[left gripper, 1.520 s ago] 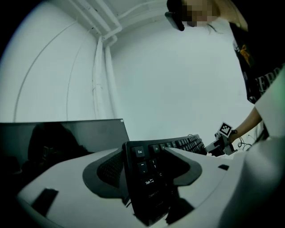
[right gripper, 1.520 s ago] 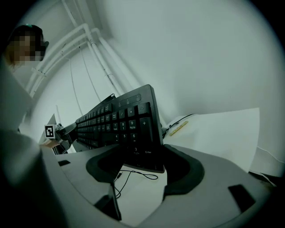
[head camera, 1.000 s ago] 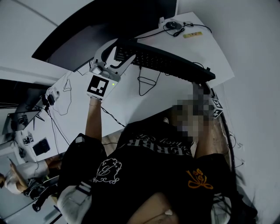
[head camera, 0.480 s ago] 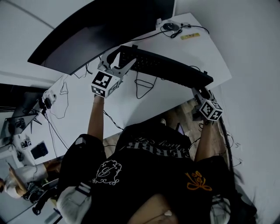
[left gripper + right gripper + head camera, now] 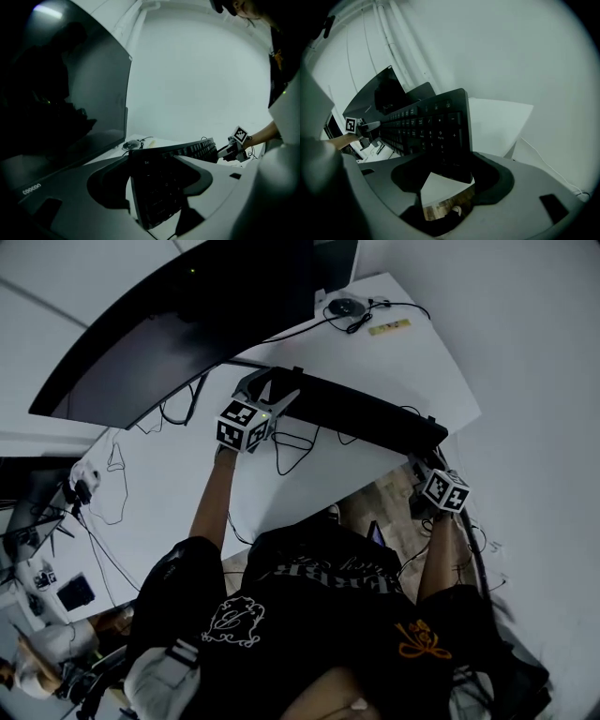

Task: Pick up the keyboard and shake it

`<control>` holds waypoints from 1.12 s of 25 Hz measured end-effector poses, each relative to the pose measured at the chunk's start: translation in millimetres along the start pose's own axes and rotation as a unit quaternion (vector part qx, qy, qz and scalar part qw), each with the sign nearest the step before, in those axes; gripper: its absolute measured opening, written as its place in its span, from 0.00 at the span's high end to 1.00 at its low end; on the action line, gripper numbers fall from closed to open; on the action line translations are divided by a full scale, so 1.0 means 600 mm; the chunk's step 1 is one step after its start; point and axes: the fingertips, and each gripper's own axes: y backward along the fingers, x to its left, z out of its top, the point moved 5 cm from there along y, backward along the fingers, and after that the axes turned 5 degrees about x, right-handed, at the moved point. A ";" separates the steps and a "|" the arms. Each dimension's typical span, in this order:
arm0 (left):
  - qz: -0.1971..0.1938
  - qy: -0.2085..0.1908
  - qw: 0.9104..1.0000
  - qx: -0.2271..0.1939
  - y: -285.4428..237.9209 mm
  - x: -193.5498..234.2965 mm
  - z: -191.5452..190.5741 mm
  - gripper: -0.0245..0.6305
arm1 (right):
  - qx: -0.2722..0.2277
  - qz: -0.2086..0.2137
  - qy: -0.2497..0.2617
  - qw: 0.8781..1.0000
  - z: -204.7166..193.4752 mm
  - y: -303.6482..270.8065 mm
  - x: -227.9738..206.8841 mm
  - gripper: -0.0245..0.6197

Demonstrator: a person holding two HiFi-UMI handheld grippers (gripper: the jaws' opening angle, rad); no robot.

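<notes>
Holding the keyboard point(image 5: 366, 416) by its two short ends, the grippers are carrying it just above the desk point(image 5: 412, 352), along the near edge toward the near right corner. The left gripper point(image 5: 265, 395) is clamping the Esc end, its jaws set fairly wide. The right gripper point(image 5: 427, 465) is pinching the numpad end the same way, and that end is hanging past the desk edge, over the floor point(image 5: 440, 208).

Each grip is taking only a narrow bite of the casing, so a hard shake is likely working the smooth plastic out of one pair of jaws. If the right side is the one letting go, the keyboard is heading for the floor, not the desk.

The monitor point(image 5: 187, 324) is standing close behind the left end, so a swing away from the person is risking a knock on the screen. A cable point(image 5: 292, 439) is lying looped on the desk under the keyboard. Whether it is the keyboard's own I cannot tell, but a low stroke is risking a snag on it.
</notes>
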 end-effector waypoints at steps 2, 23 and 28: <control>-0.007 0.018 1.000 0.017 -0.025 0.010 -0.025 0.52 | 0.012 -0.014 -0.001 1.000 -0.006 -0.010 -0.007 0.55; 0.004 0.153 0.984 0.091 -0.181 0.082 -0.133 0.52 | 0.022 -0.088 -0.047 0.995 0.028 -0.078 -0.041 0.55; 0.031 0.131 0.986 0.103 -0.180 0.080 -0.129 0.52 | 0.015 -0.102 -0.042 0.994 0.032 -0.074 -0.038 0.54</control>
